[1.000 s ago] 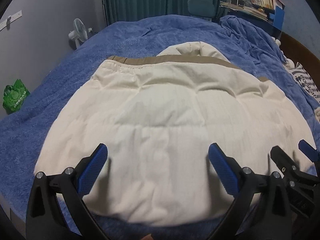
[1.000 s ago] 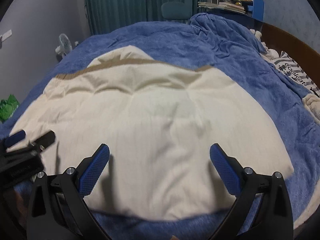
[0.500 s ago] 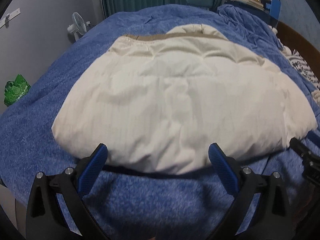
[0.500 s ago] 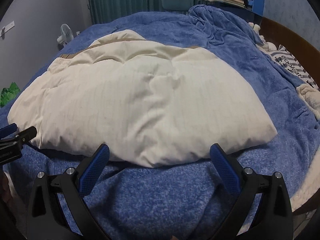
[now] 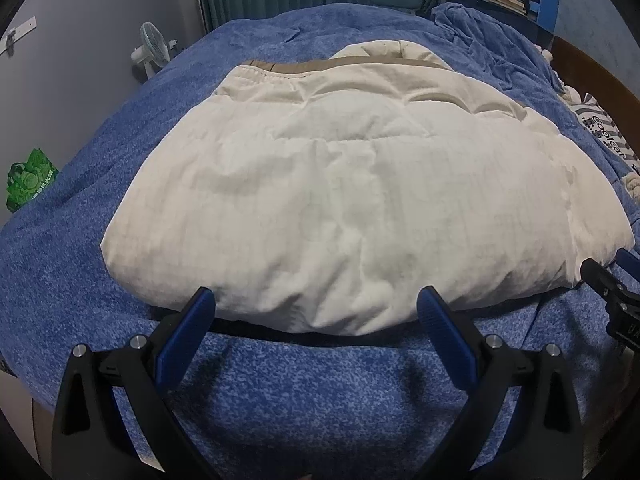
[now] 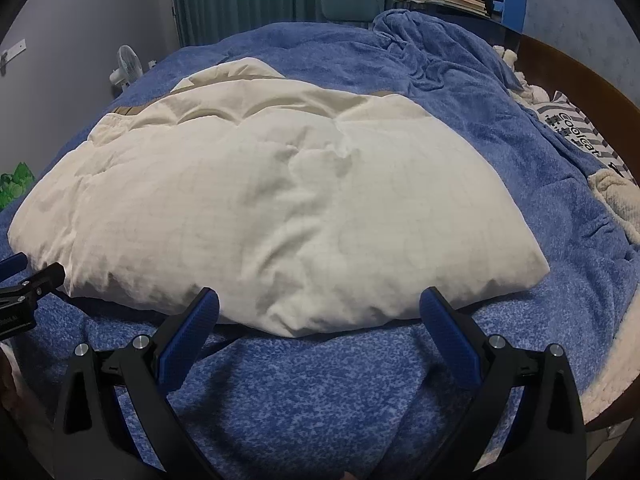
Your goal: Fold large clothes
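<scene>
A large cream padded garment (image 5: 360,200) with a tan band at its far edge lies folded on the blue bed cover (image 5: 280,392); it also shows in the right wrist view (image 6: 280,208). My left gripper (image 5: 316,308) is open and empty, just short of the garment's near edge. My right gripper (image 6: 320,308) is open and empty, also at the near edge. The right gripper's tip (image 5: 604,280) shows at the right of the left wrist view. The left gripper's tip (image 6: 36,280) shows at the left of the right wrist view.
A crumpled blue blanket (image 6: 440,52) lies at the far right of the bed. A striped cloth (image 6: 576,136) and a white knit piece (image 6: 616,196) lie by the wooden bed rail (image 6: 592,76). A fan (image 5: 150,46), a green bag (image 5: 30,178), a chair and shelves stand beyond.
Both grippers have drawn back toward me from above the garment to its near edge, so more blue cover shows in front. The garment now lies puffed and still.
</scene>
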`<state>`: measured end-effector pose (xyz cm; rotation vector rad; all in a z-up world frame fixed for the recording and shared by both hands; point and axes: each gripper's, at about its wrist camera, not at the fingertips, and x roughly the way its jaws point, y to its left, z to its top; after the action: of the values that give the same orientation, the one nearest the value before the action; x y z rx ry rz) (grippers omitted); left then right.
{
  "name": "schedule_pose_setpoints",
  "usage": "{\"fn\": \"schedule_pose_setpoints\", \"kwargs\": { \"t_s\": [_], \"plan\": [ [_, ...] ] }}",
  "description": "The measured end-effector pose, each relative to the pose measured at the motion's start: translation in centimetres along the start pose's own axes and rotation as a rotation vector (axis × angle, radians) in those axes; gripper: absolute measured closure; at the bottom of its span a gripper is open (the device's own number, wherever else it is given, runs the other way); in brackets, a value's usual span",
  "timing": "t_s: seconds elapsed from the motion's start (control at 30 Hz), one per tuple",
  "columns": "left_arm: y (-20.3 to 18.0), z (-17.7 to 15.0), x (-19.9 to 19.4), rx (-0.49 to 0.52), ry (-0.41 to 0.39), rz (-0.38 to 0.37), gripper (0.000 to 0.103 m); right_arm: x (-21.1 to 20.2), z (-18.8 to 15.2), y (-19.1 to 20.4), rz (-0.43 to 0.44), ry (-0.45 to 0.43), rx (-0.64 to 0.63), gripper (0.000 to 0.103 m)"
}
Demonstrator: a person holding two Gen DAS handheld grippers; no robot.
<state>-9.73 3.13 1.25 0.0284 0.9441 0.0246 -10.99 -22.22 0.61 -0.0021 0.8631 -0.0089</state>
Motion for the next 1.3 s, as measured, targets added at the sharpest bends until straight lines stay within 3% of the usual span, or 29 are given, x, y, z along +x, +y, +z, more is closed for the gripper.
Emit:
{"fn": "schedule_pose_setpoints", "kwargs": {
  "t_s": [1.3],
  "plan": [
    [0.11,-0.11,0.16,0.0,0.007,-0.014,0.007,0.14,-0.06,-0.07,-0.008,0.005,-0.005,0.006]
  ]
}}
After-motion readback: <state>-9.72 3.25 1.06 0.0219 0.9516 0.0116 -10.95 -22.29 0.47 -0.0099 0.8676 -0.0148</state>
